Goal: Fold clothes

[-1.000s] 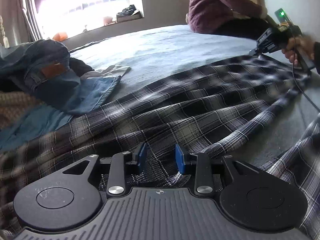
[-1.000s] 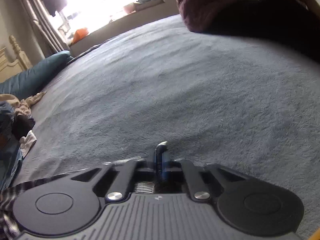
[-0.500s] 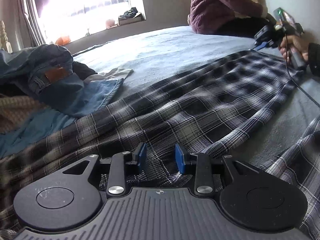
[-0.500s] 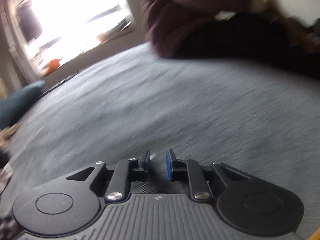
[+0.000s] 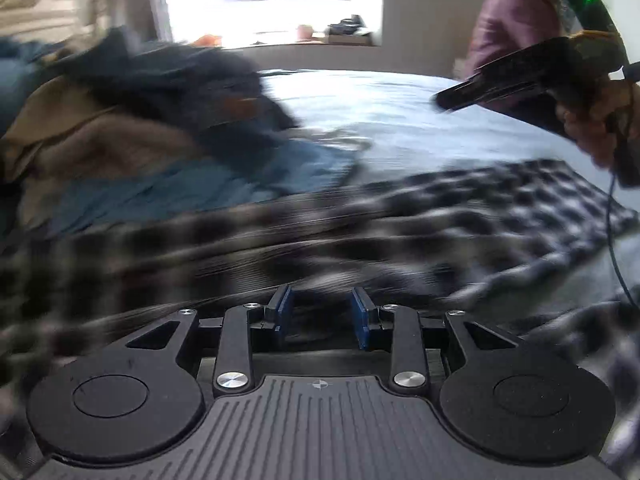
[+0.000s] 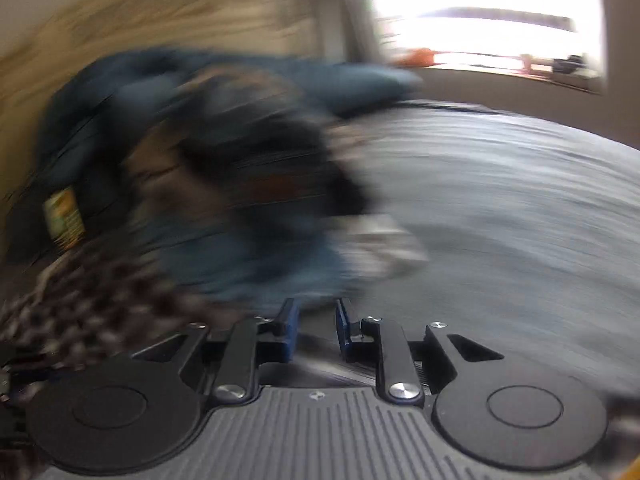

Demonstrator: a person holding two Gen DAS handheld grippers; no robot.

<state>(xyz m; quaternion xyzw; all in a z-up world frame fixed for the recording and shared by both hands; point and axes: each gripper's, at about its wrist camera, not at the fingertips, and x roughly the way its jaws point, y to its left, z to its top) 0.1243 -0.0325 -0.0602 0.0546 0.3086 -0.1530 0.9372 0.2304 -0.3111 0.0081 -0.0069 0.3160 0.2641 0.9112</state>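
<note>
Both views are motion-blurred. The left gripper (image 5: 320, 314) points down at a shallow angle over the black-and-white plaid flannel garment (image 5: 400, 232). Its blue pads (image 5: 282, 312) stand apart; cloth seems to sit low between them, but blur hides whether they pinch it, so I cannot tell if it's grasping. The plaid garment lies spread across the grey-blue fleece bed cover (image 5: 400, 120), from just ahead of the left gripper out to the right.

The right gripper (image 5: 472, 94) is seen from the left wrist view, upper right. The person's hand (image 5: 592, 128) holds it raised above the garment's far edge, nose angled down and left. In its own view the jaws are parted with nothing between them, so released.

A rumpled heap of dark blue denim and tan clothes (image 6: 200, 160) sits ahead-left, beside the plaid.
</note>
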